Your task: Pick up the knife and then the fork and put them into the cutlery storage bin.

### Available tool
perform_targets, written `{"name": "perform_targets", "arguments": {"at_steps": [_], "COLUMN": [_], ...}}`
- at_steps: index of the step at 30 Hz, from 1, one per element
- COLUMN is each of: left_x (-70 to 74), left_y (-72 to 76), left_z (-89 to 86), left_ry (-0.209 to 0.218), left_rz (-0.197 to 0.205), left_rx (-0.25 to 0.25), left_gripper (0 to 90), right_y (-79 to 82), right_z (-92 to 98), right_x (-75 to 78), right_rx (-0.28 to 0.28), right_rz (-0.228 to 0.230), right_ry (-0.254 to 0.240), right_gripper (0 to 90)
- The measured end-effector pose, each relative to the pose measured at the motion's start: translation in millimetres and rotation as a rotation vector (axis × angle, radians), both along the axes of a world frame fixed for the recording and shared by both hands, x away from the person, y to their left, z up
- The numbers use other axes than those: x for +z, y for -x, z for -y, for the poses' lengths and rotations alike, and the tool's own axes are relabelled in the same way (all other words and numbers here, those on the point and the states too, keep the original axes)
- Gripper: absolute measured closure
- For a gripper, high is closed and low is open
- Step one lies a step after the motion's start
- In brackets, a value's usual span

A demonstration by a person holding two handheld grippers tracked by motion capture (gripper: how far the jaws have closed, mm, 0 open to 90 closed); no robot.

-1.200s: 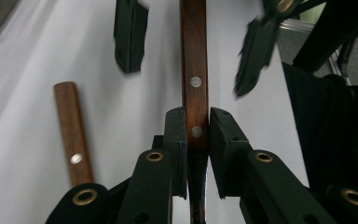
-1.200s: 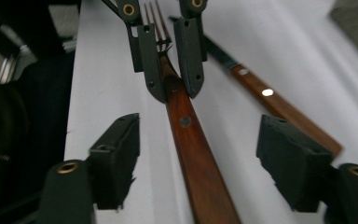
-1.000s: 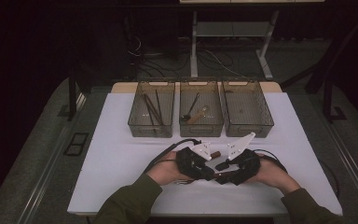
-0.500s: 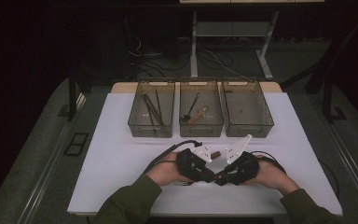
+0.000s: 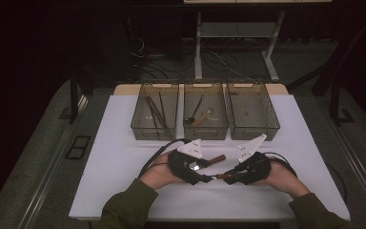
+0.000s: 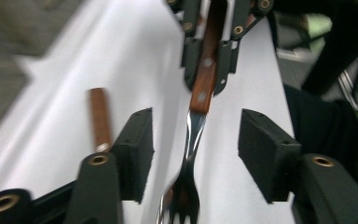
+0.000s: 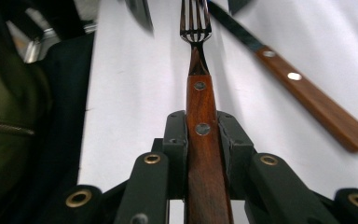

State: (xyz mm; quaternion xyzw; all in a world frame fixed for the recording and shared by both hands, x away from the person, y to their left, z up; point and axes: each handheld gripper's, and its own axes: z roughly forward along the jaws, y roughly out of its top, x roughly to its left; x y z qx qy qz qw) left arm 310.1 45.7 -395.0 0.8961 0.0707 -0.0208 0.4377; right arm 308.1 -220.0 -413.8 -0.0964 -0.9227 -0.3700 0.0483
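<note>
Near the table's (image 5: 124, 143) front edge: right gripper (image 7: 203, 128) clamped on fork (image 7: 200, 107) handle. Left gripper (image 6: 196, 154) jaws just opened; fork's neck between them, untouched.

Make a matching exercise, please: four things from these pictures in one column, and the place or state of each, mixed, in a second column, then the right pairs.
Things:
1. fork
2. left claw
3. wooden-handled knife
4. right basket

Places or states:
A. lies flat on the white table, beside the fork
B. stands on the far side of the table, at the right end of the row
C. handle clamped in the right claw
D. open, pads apart on both sides of the fork's metal neck

Pairs: 1-C, 2-D, 3-A, 4-B
</note>
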Motion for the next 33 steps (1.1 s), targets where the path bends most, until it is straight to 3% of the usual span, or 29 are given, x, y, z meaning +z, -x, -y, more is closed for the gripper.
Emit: {"name": "perform_targets", "arguments": {"at_steps": [3, 9, 10, 14, 17, 20, 24, 25, 31, 33], "left_x": [0.3, -2.3, -3.1, -9.1, -16.2, -23.7, -32.6, -34.3, -40.8, -39.8], "left_y": [0.6, 1.5, 1.8, 5.6, 8.3, 10.5, 16.4, 18.2, 22.9, 23.6], "left_z": [-17.7, -49.9, -54.8, -71.8, -81.4, -88.8, -97.1, -99.7, -111.6, -113.3], "left_ry": [0.027, 0.062, 0.067, 0.082, 0.071, 0.077, 0.078, 0.070, 0.072, 0.071], "left_rz": [-0.006, 0.026, 0.024, 0.027, 0.036, 0.019, 0.024, 0.034, 0.003, 0.017], "left_rx": [0.097, 0.260, 0.282, 0.364, 0.407, 0.429, 0.446, 0.454, 0.485, 0.484], "left_gripper": [35.6, 24.8, 23.8, 16.3, 12.5, 5.3, 0.0, 0.0, 0.0, 0.0], "right_y": [-2.3, -7.4, -6.2, -11.0, -13.7, -15.5, -17.3, -17.8, -22.3, -24.7], "right_z": [8.6, 26.6, 27.9, 38.1, 43.8, 48.5, 53.9, 55.2, 63.3, 66.1], "right_x": [1.7, 6.3, 7.3, 8.2, 9.2, 10.7, 12.7, 13.4, 22.4, 26.6], "right_rx": [-0.044, -0.160, -0.197, -0.254, -0.283, -0.308, -0.334, -0.342, -0.382, -0.394], "right_rz": [0.010, 0.023, -0.001, 0.009, 0.009, 0.014, 0.023, 0.025, 0.045, 0.049], "right_ry": [-0.007, -0.024, -0.040, -0.055, -0.071, -0.082, -0.084, -0.088, -0.118, -0.130], "right_gripper": [75.8, 75.7, 75.7, 75.7, 75.7, 75.7, 75.7, 75.7, 75.7, 75.7]}}
